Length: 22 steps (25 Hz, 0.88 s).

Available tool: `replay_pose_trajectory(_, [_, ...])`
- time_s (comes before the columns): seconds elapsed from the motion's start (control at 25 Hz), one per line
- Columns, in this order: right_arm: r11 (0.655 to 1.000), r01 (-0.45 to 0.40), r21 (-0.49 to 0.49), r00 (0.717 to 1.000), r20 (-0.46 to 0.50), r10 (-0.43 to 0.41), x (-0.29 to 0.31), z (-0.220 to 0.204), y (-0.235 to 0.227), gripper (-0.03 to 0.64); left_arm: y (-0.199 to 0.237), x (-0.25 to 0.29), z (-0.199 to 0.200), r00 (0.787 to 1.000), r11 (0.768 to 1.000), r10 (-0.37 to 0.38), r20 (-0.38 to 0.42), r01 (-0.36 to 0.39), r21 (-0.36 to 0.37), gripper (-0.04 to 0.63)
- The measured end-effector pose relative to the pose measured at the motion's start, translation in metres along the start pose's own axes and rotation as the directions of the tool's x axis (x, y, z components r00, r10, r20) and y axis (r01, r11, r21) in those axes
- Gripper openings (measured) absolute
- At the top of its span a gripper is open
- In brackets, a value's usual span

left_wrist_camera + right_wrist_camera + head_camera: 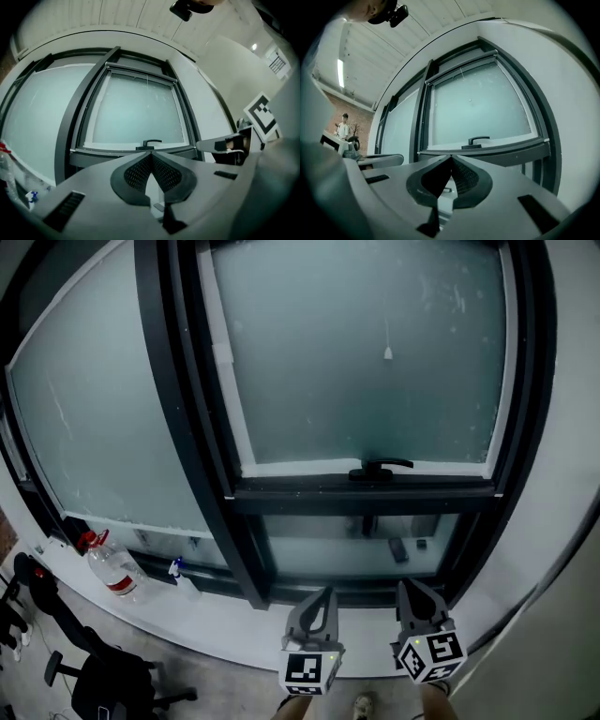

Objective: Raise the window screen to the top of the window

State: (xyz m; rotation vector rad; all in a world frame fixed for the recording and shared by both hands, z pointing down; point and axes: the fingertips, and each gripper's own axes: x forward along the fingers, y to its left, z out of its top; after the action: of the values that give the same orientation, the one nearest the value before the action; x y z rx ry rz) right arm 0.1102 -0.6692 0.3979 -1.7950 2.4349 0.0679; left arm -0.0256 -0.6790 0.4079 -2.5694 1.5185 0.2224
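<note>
The window screen (366,362) is a frosted panel in a white border inside a dark frame. Its bottom bar carries a black handle (380,468), about mid-height of the window. A thin cord with a small white knob (387,352) hangs in front of the panel. Both grippers are low, below the window and apart from it. My left gripper (322,604) and right gripper (412,598) point up at the lower pane, tips together and empty. The handle (149,143) sits just above the shut left gripper (151,154). The handle (474,140) also shows above the shut right gripper (451,159).
A white sill (187,624) runs under the windows. On it stand a plastic bottle with a red cap (111,568) and a small blue-topped spray bottle (180,573). An office chair (103,681) is at the lower left. A person (343,125) stands far off.
</note>
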Motion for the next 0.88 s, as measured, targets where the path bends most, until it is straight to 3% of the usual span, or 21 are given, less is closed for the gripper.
replay_pose_trajectory(0.24, [0.999,0.024,0.035,0.999,-0.039,-0.022,-0.078,-0.003,0.065,0.008,-0.020,-0.087,0.008,0.998,0.999,-0.039,-0.048,0.040,0.004,0.003])
replay_pose_trajectory(0.4, [0.999,0.010,0.030,0.999,-0.034,-0.009,-0.116,0.007,0.092,0.008,-0.030,-0.128,0.024,0.999,0.999,-0.040,-0.032,0.040,-0.023,0.003])
replay_pose_trajectory(0.56, [1.000,0.015,-0.017,1.000,-0.025,-0.016,-0.162,0.016,0.097,0.008,-0.059,-0.158,0.040,0.999,0.999,-0.048,-0.009,0.048,-0.021,0.003])
replay_pose_trajectory(0.88, [0.999,0.045,0.007,0.998,-0.054,-0.045,-0.299,0.011,0.083,0.008,-0.154,-0.244,0.060,0.999,1.000,-0.022,-0.038,0.022,-0.010,0.003])
